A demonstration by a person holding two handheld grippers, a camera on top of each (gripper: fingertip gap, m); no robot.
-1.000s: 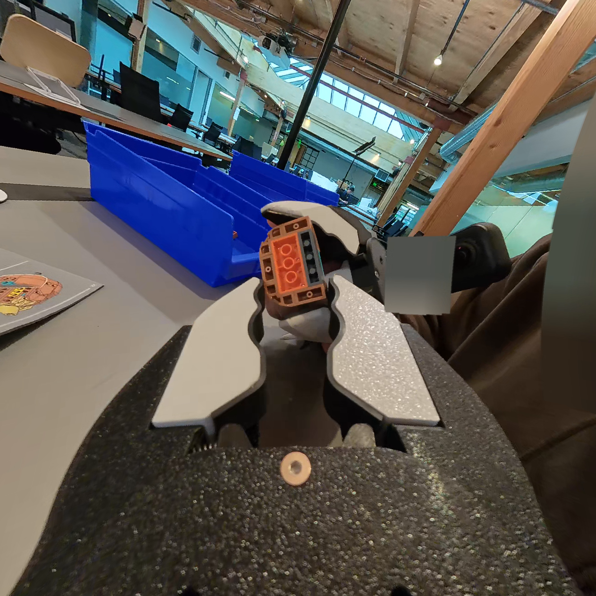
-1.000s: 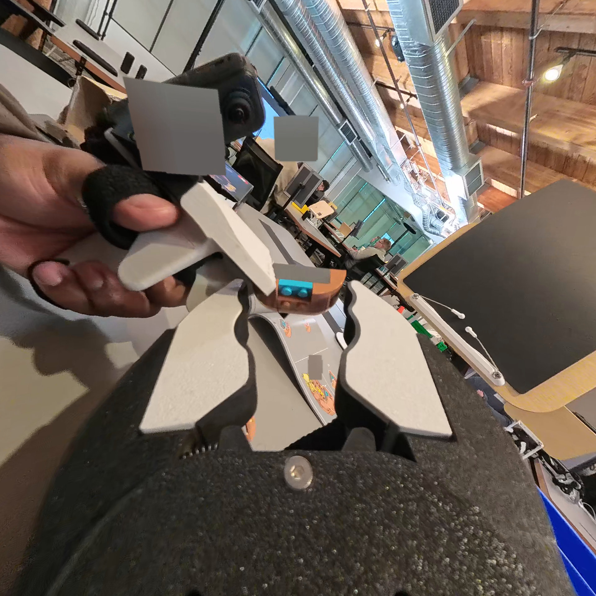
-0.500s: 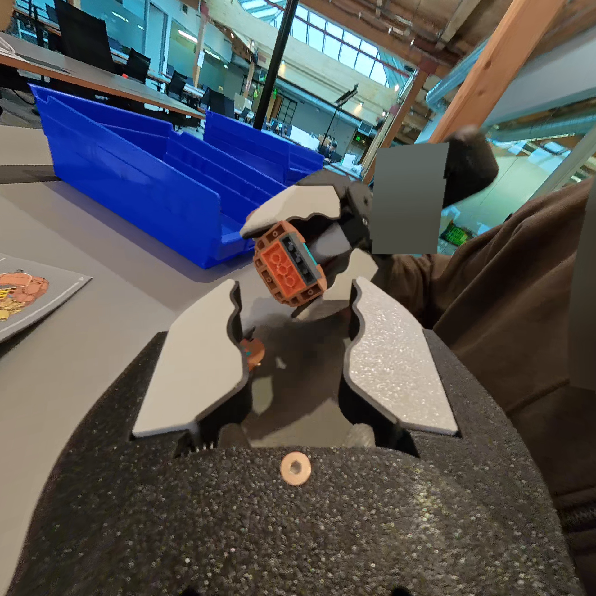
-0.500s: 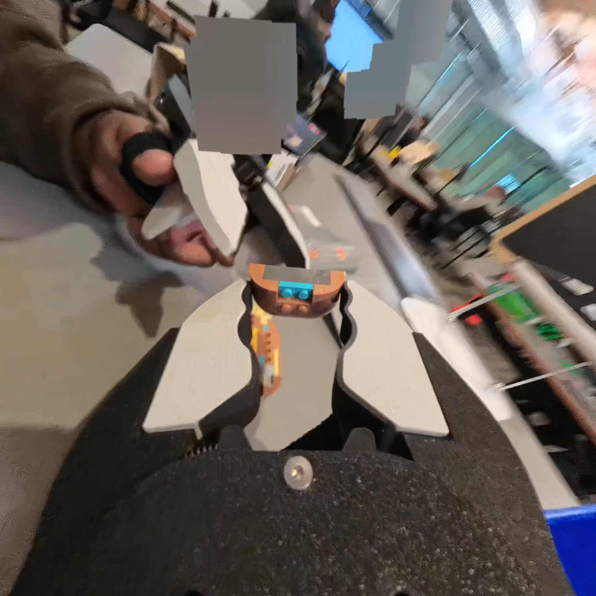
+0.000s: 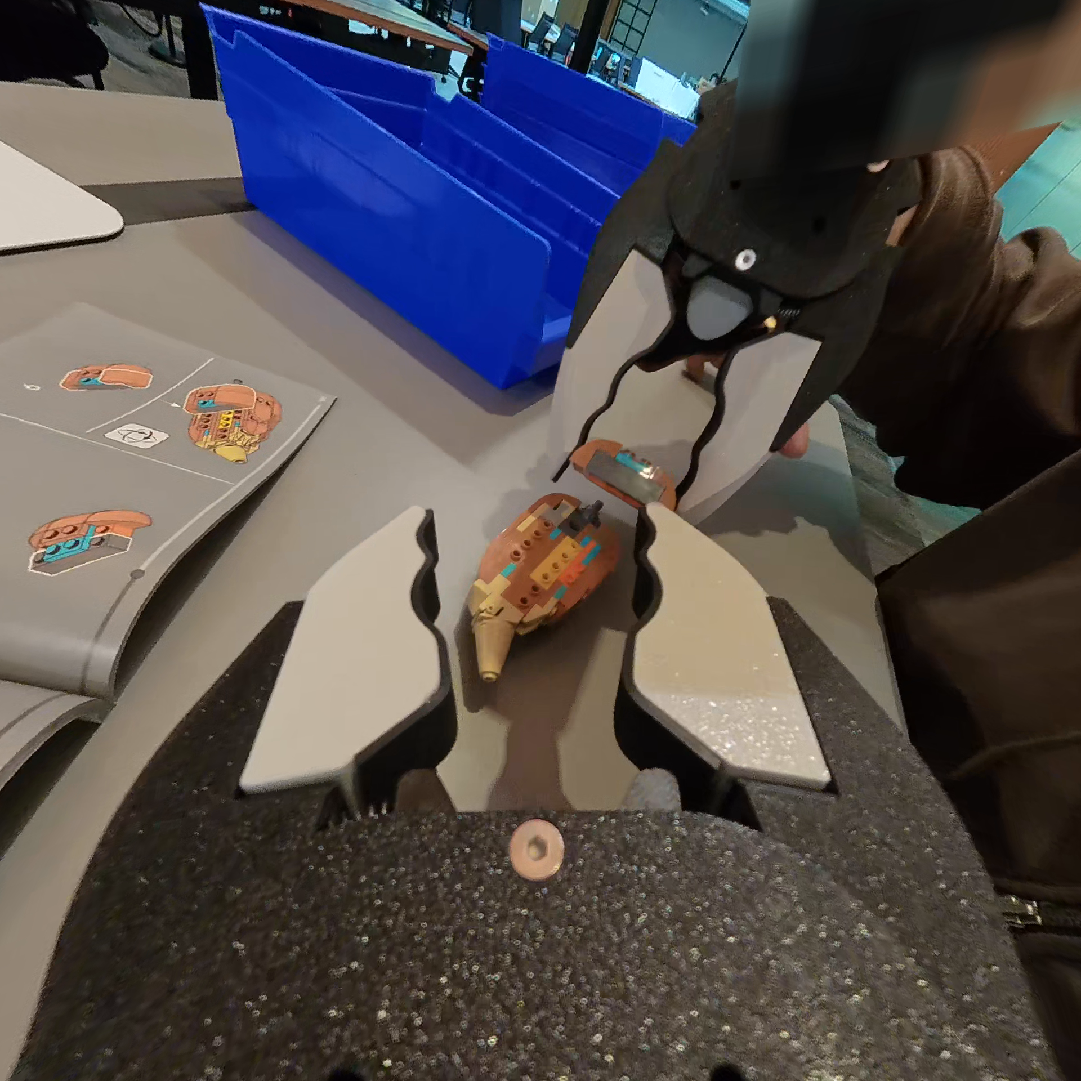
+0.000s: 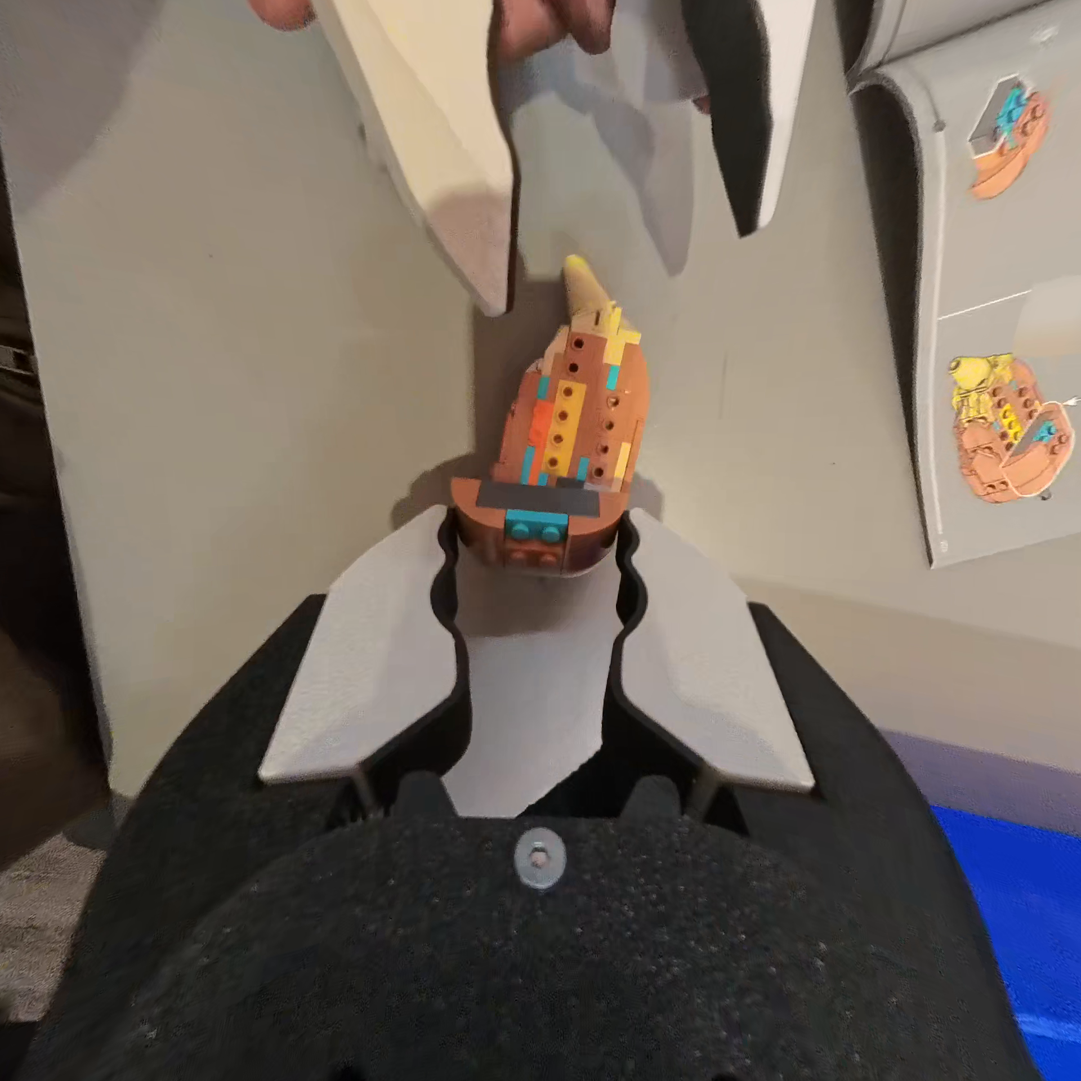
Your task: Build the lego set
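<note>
Though tongs-gripped (image 6: 535,541), subassembly (image 6: 535,526) above model (image 6: 579,409)

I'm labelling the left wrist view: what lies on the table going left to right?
Instruction booklet → blue bin → lego model → curved brown piece held in the right tongs.

The left wrist view looks forward and down along its own fingers, close over the grey table (image 5: 380,468). The right wrist view looks steeply down from the opposite side, also close. Both views share the lego model (image 5: 541,576) (image 6: 579,409) in the middle and the instruction booklet (image 5: 117,468) (image 6: 994,327).
</note>
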